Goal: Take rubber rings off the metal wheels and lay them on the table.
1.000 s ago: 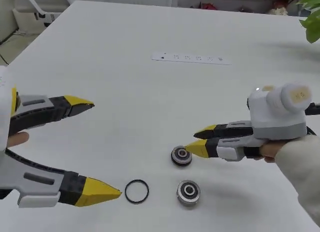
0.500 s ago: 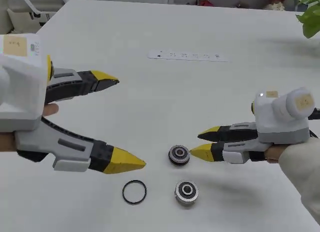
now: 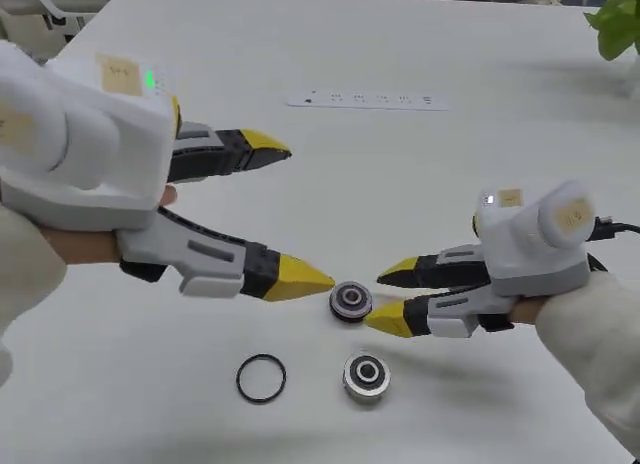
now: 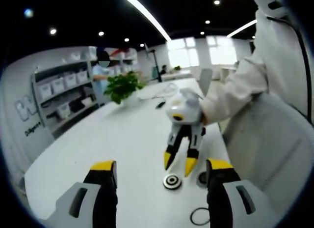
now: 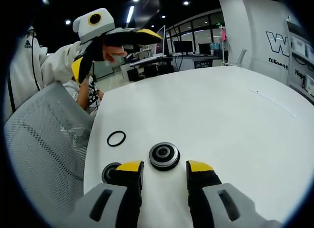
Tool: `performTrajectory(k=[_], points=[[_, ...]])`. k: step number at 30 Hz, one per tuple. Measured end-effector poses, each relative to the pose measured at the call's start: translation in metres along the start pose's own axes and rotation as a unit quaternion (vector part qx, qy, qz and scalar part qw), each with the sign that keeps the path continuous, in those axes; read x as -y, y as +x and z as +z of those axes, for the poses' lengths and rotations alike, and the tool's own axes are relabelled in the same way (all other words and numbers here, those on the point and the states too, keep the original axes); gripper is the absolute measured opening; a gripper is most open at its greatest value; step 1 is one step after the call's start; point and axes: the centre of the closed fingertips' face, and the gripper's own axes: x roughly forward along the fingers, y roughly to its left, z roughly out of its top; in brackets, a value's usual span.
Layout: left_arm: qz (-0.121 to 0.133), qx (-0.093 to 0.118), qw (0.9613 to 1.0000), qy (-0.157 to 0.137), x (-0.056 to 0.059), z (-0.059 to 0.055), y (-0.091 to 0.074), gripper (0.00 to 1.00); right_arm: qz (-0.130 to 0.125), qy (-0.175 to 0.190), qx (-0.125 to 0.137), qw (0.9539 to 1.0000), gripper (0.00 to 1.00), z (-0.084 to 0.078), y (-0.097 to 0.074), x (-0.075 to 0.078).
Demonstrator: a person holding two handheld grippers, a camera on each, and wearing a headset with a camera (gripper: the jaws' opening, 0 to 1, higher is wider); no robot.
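Dark-rimmed metal far wheel (image 3: 351,300) lies flat, axis up; near wheel (image 3: 367,375) at its 6 o'clock. Thin black ring (image 3: 261,377) lies flat. Jaws: left gripper (image 3: 310,216) wide apart, right gripper (image 3: 374,300) narrowly apart.

White power strip (image 3: 366,101) lies flat, far side, centre. Leafy green plant (image 3: 615,24) at far right corner. Shelving (image 4: 59,98) holds white bins; a person (image 4: 101,74) stands beside it. Grey mesh chair (image 5: 41,139) alongside.

Second wheel (image 5: 108,172) partly behind fingers (image 5: 130,170)
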Motion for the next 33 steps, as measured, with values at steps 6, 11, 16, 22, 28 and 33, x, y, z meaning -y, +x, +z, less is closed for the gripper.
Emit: performTrajectory(k=[6, 11, 16, 22, 28, 33], points=[[-0.010, -0.003, 0.9999, -0.005, -0.003, -0.012, 0.016, 0.70, -0.002, -0.005, -0.004, 1.0000, 0.31, -0.002, 0.002, -0.001], [-0.012, -0.007, 0.9998, -0.015, -0.006, -0.025, 0.031, 0.64, -0.001, -0.010, -0.006, 0.9999, 0.29, -0.002, 0.003, -0.002], [-0.015, -0.002, 0.9997, -0.022, -0.007, -0.032, 0.045, 0.56, 0.000, -0.012, -0.006, 0.9999, 0.28, -0.003, 0.004, -0.002], [-0.016, -0.013, 0.9992, -0.034, -0.007, -0.049, 0.059, 0.46, 0.001, -0.015, -0.008, 0.9999, 0.27, -0.004, 0.007, -0.002], [-0.022, -0.034, 0.9983, -0.043, -0.001, -0.069, 0.069, 0.35, -0.002, -0.017, -0.005, 0.9998, 0.26, -0.003, 0.007, 0.000], [-0.026, -0.044, 0.9975, -0.049, 0.003, -0.080, 0.075, 0.30, -0.004, -0.016, -0.004, 0.9998, 0.25, -0.003, 0.008, 0.000]])
